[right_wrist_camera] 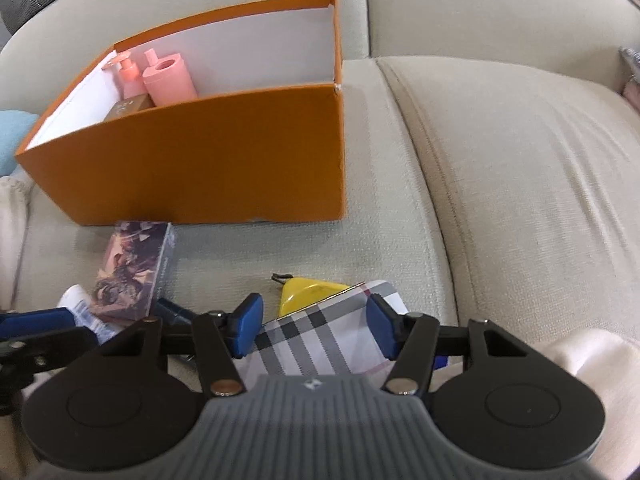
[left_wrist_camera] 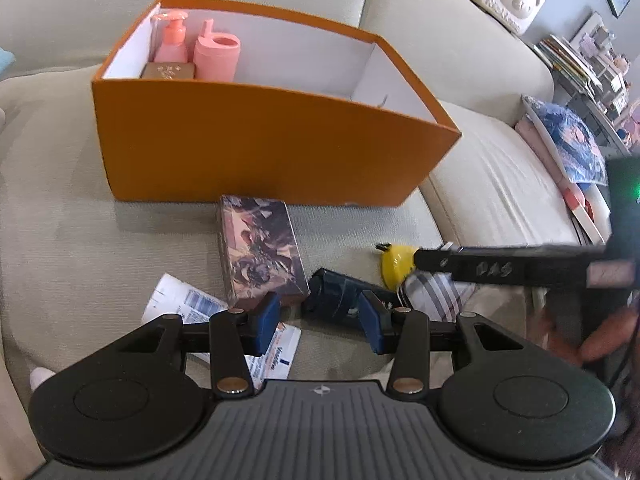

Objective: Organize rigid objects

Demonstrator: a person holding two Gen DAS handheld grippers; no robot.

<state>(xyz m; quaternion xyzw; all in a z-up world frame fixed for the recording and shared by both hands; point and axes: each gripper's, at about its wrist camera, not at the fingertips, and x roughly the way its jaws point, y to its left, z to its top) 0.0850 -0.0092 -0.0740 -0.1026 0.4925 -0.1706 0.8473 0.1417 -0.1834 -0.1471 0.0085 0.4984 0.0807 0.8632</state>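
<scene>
A pale beige sofa carries everything here, with a cluttered shelf and a bear-faced white case off in the far corner of the room. On the seat cushion I have an orange box standing open, and its left end is already filling: a pink pump bottle, a pink cup and a small brown box sit packed together against that wall, which leaves the rest of the floor free for what is still out.

The loose things lie on the cushion just in front of the box, near me so I can reach each in turn: a printed card box lying flat, a dark blue object beside it, a yellow piece, a plaid case, and some printed paper under the pile.

My left tool hangs over the gap between the card box and the dark blue object, fingers spread about halfway and pinching nothing; its right pad looks close to the blue object, though I cannot tell whether it touches.

My right tool is spread about halfway too, straddling the plaid case with a pad on either side. The pads appear clear of its edges, so I judge it is not yet gripped.
</scene>
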